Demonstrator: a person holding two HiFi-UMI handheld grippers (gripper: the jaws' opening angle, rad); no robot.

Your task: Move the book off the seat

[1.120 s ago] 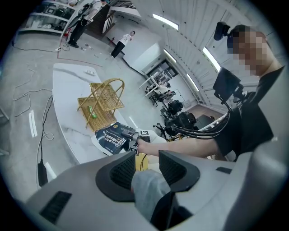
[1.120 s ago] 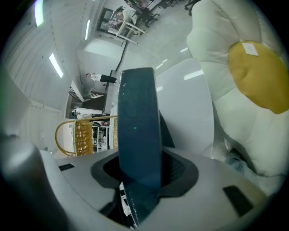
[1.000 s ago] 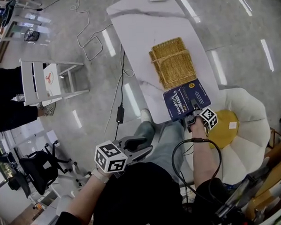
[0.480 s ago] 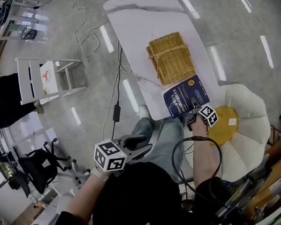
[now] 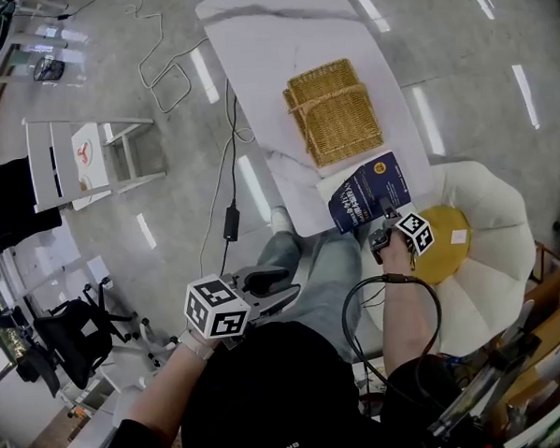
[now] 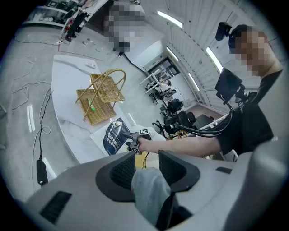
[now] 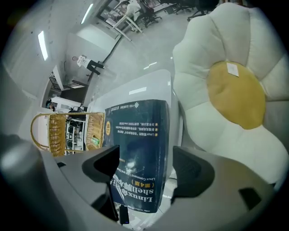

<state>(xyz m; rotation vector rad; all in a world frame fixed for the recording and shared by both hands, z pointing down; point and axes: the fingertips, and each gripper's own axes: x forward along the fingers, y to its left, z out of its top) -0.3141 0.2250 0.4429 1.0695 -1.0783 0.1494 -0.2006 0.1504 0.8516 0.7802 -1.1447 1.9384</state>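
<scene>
Spotter: Book [image 5: 370,193] first. It lies flat on the near corner of the desk [image 5: 280,50], just beside the wicker basket [image 5: 333,111]. Its near end sits right at the desk's edge, next to the seat [image 5: 494,282]. It looks to be off the seat, but only just.

Operator: Then what's left to spoil?

Spotter: Your right gripper [image 5: 385,220]. Its fingers have just been opening and now stand spread wide, with the book's near end between them and neither pad pressing on it. If you draw away low or at a slant, one finger could catch the cover and drag the book over the edge, onto the seat or down to the floor. I can't tell how much of it overhangs, so treat it as poorly balanced.

Operator: And nudging it further in?

Spotter: Do that carelessly and the far end will likely shove the basket, which looks light. Your left gripper [image 5: 288,295] hangs over your lap, well apart from all this. Its fingers are part-way apart and grip nothing that I can see; your trouser leg shows in the gap. Mind the cable [image 5: 391,278] looped at your right forearm, which could snag on the seat.
</scene>
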